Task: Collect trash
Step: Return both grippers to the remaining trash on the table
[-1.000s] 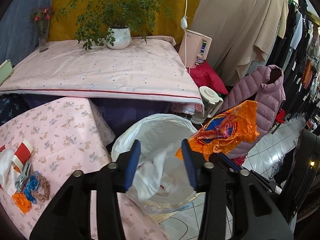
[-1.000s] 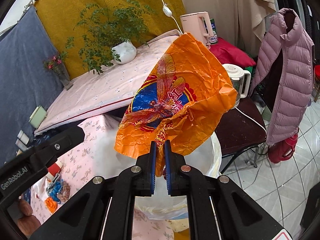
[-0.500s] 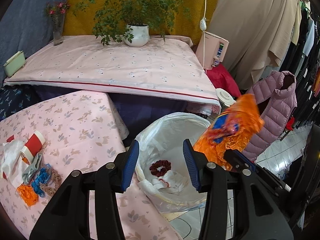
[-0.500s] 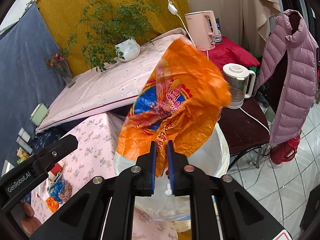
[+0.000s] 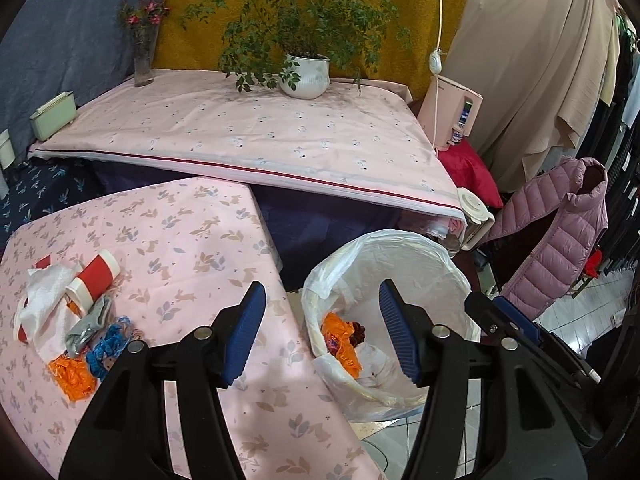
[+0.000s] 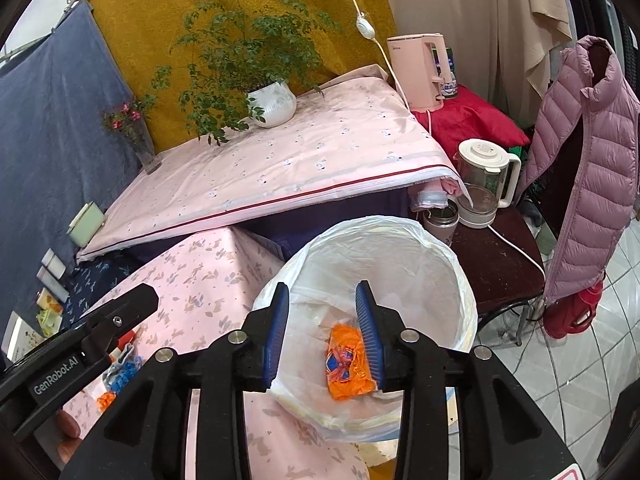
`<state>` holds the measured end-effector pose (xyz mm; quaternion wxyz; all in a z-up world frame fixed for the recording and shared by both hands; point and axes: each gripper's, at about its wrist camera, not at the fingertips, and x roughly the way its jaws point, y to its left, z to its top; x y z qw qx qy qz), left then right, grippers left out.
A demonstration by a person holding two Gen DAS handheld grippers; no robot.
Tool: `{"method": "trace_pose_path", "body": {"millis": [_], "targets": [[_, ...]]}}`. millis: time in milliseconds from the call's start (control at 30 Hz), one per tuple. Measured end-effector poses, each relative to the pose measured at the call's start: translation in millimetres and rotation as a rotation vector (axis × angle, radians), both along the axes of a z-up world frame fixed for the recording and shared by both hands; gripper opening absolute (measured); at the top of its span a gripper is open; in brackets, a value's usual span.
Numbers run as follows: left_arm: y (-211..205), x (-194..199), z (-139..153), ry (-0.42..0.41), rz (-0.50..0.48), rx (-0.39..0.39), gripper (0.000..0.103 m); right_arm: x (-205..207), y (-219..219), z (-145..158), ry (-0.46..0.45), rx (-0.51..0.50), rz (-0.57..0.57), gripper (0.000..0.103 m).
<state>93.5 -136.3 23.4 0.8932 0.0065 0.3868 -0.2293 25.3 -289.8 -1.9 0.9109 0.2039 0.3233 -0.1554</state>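
Both claws are spread and carrying nothing; the right claw [image 6: 322, 330] hangs over the trash bin [image 6: 460, 276], the orange wrapper [image 6: 347, 362] lying inside it; the left claw [image 5: 320, 330] sits over the bench [image 5: 180, 232] edge; my guess: swing left toward 9 o'clock for the trash pile [image 5: 68, 320], pinch one loose piece low, not the whole heap.

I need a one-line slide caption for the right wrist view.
Open right tool above the lined trash bin, orange wrapper inside.
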Motion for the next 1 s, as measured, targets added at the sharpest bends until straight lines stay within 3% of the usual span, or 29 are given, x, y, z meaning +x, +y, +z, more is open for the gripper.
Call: {"method": "trace_pose_path", "body": {"millis": [467,1000], "targets": [[61.9,3.9,-8.1,0.019,0.116,-0.005,0.056,14.1,57.4,2.5,0.015,-0.028,0.103,0.041],[171.7,11.4,-31.3,0.047,0.301,0.036,0.056,43.4,152.3,-18.6,0.077,-0.032,0.290,0.041]]}}
